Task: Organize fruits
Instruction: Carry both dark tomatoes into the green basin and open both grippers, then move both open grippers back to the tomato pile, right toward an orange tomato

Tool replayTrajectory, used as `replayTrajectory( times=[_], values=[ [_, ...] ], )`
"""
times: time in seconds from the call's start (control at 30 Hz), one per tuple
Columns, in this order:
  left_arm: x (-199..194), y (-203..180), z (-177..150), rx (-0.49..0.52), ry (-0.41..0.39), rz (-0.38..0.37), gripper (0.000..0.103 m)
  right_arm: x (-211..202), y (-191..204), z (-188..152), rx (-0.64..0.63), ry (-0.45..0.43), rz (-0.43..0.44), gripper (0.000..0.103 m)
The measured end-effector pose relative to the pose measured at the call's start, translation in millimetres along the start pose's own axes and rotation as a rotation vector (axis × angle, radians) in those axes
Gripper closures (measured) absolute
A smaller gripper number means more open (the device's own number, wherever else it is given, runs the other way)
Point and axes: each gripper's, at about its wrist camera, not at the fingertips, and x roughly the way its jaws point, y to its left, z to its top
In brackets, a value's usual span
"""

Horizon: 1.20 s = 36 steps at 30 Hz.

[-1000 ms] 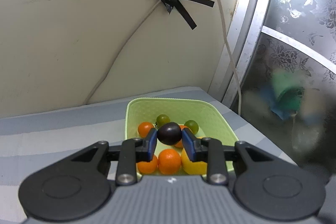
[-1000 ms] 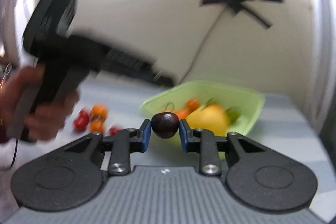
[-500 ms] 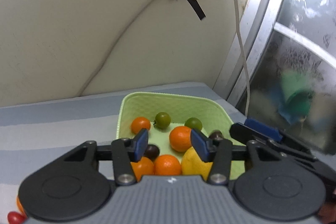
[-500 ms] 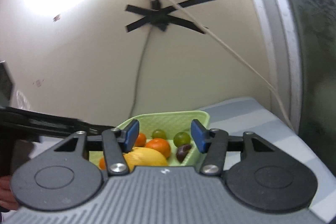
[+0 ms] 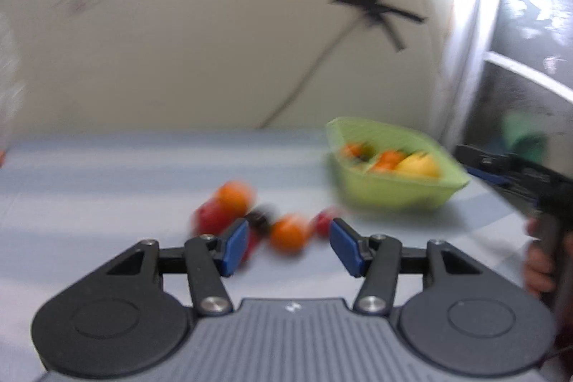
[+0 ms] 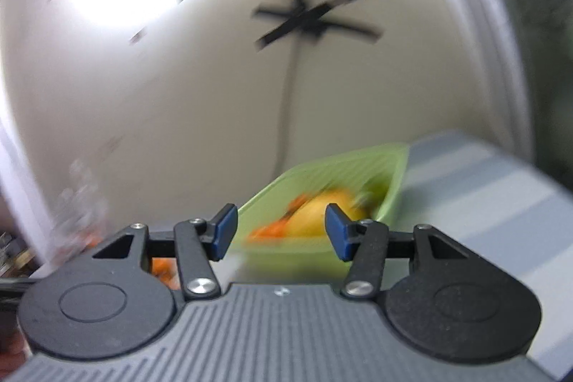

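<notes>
Both views are blurred by motion. My left gripper [image 5: 288, 245] is open and empty, low over the striped table. Just beyond its fingertips lies a loose cluster of small fruits: an orange one [image 5: 289, 233], another orange one [image 5: 234, 195], red ones [image 5: 211, 217] and a dark one [image 5: 260, 216]. The green basket [image 5: 390, 194] sits to the right with oranges and a yellow fruit [image 5: 417, 165] inside. My right gripper [image 6: 280, 236] is open and empty, facing the green basket [image 6: 392, 178], where a yellow fruit [image 6: 322, 213] and orange fruit show.
A cream wall with black tape crosses [image 5: 376, 6] and a hanging cable [image 5: 304, 85] stands behind the table. A window frame [image 5: 462, 59] runs up the right. A hand holding the other gripper's handle [image 5: 544, 238] is at the right edge of the left wrist view.
Both grippers let go of their dark fruits into the basket and opened. The left gripper has since swung left to the loose fruits on the table; the right has drawn back from the basket.
</notes>
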Motion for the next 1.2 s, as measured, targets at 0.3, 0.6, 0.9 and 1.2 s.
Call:
replayTrajectory(
  times=[0.3, 0.6, 0.9, 1.2],
  values=[
    [-19.1, 34.5, -38.0, 0.001, -0.036, 0.141, 0.052, 18.2, 69.7, -40.3, -0.051, 0.247, 0.110, 0.066],
    [-27.2, 30.8, -46.0, 0.014, -0.087, 0.085, 0.052, 30.0, 94.2, -52.5, -0.180, 0.316, 0.042, 0.066],
    [-36.6, 33.5, -48.2, -0.001, -0.133, 0.036, 0.052, 53.2, 102.7, -32.0, -0.168, 0.314, 0.034, 0.066],
    [-24.3, 32.5, -42.5, -0.008, -0.046, 0.024, 0.052, 139.5, 137.6, 5.2, -0.250, 0.481, 0.089, 0.066]
  ],
)
